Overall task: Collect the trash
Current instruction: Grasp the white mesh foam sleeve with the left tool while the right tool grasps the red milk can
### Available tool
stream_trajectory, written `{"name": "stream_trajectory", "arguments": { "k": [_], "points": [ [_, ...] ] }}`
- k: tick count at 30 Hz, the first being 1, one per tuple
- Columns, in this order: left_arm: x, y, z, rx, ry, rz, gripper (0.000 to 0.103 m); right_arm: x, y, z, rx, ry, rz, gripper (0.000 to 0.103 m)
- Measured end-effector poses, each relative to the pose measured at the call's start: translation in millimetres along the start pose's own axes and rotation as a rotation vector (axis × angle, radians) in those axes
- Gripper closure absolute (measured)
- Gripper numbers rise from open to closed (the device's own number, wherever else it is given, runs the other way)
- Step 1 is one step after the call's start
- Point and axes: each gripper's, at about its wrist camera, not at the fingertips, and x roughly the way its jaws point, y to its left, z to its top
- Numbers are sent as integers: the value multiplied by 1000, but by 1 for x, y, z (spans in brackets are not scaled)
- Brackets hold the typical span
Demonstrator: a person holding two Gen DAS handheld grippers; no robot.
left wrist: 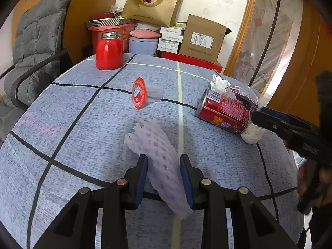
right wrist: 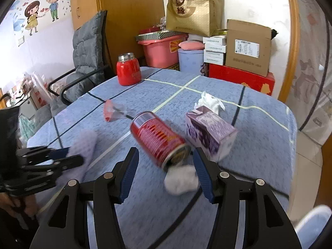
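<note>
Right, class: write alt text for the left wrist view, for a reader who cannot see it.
The open left gripper straddles a white foam fruit net lying on a blue checked tablecloth. Beyond lie a tipped red can, a red-lidded plastic cup and an upright red flask.

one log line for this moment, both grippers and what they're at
left gripper: open, straddling foam net | right gripper: open, at red can and tissue wad | nothing lifted

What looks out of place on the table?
Red can lies on its side, a crumpled tissue wad at its end. Clear cup with red lid is tipped over. Foam fruit net lies loose between the left hand-held gripper fingers. No spill visible. Red jar stands upright.
</note>
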Motion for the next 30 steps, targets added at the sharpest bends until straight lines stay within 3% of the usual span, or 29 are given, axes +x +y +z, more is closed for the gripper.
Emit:
{"name": "stream_trajectory", "arguments": {
  "k": [8,12,16,26,30],
  "points": [
    [-1,6,-2,8,0,-33,70,26,3,4,-31,60,79,42],
    [-2,10,-2,-1,0,-37,70,19,24,2,-103,34,167,41],
    [-3,15,-3,-11,-1,-31,70,24,31,3,-127,16,116,41],
    [-3,21,-4,-17,0,-36,70,50,32,3,-134,113,189,41],
    [-2,20,-4,-14,0,-36,70,53,36,2,-113,123,172,41]
  ]
}}
